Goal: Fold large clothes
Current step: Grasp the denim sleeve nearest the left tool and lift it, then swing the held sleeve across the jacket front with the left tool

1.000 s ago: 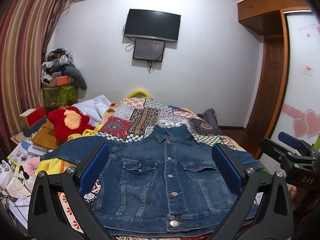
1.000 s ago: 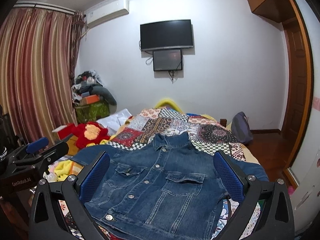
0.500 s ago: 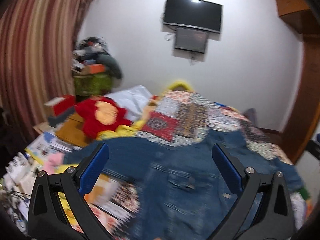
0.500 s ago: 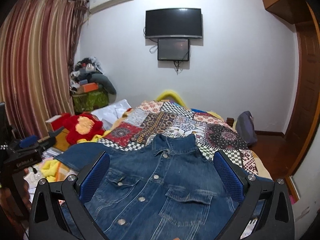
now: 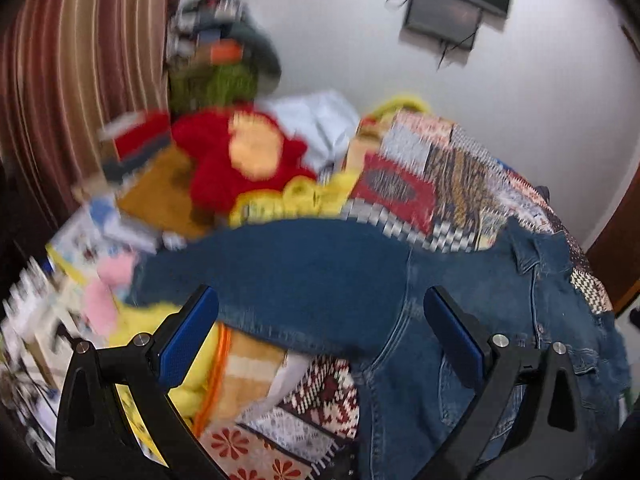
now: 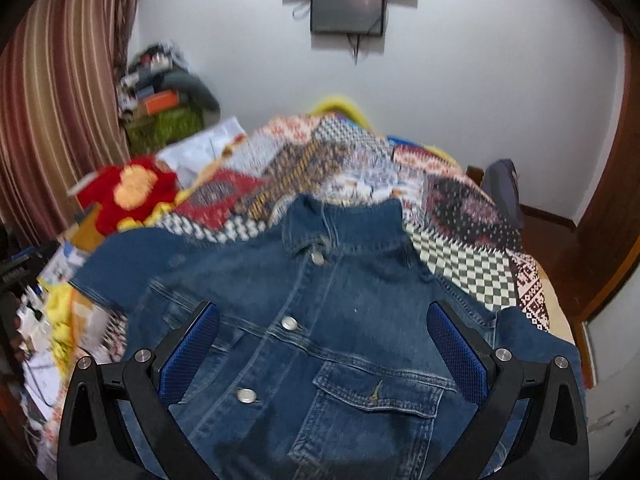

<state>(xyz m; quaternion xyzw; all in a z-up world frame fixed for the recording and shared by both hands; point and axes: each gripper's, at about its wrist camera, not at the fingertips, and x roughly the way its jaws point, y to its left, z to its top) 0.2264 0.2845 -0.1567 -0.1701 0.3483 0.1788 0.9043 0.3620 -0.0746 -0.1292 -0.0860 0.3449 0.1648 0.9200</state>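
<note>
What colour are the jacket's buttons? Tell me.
Silver metal, on the blue denim jacket; its buttons show best in the right wrist view.

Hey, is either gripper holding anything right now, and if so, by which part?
Nothing is held. The left gripper and the right gripper are both open above the denim jacket, which lies flat on the quilt.

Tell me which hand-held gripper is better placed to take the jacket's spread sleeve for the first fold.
Probably the left. The left hand-held gripper is open and aimed at the outstretched sleeve of the denim jacket. The right hand-held gripper, also open, faces the buttoned chest instead.
</note>
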